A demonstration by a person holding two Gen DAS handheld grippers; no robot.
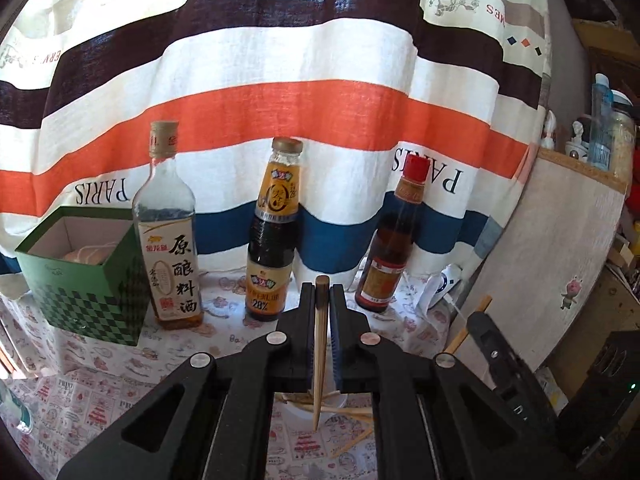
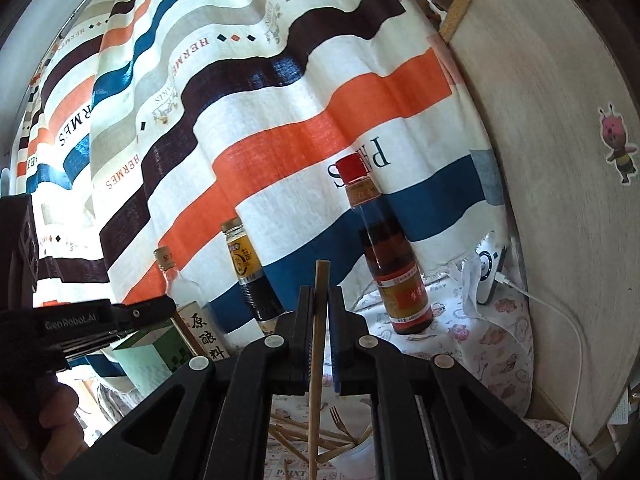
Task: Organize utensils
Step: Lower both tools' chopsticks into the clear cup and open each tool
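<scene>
My left gripper (image 1: 322,292) is shut on a wooden chopstick (image 1: 320,344) held upright, its tip hanging down over a white cup (image 1: 308,408) with loose chopsticks around it. My right gripper (image 2: 320,294) is shut on another wooden chopstick (image 2: 317,352), also upright above a scatter of chopsticks (image 2: 296,438) and a small fork (image 2: 338,420) on the printed tablecloth. The right gripper shows in the left wrist view (image 1: 486,332) with its chopstick end sticking out. The left gripper's body shows at the left of the right wrist view (image 2: 100,316).
Three sauce bottles stand at the back: a clear cooking wine bottle (image 1: 170,232), a dark bottle with a yellow label (image 1: 274,236), a red-capped bottle (image 1: 394,240). A green checked box (image 1: 80,280) stands left. A striped curtain (image 1: 280,80) hangs behind; a wooden panel (image 1: 560,260) closes the right.
</scene>
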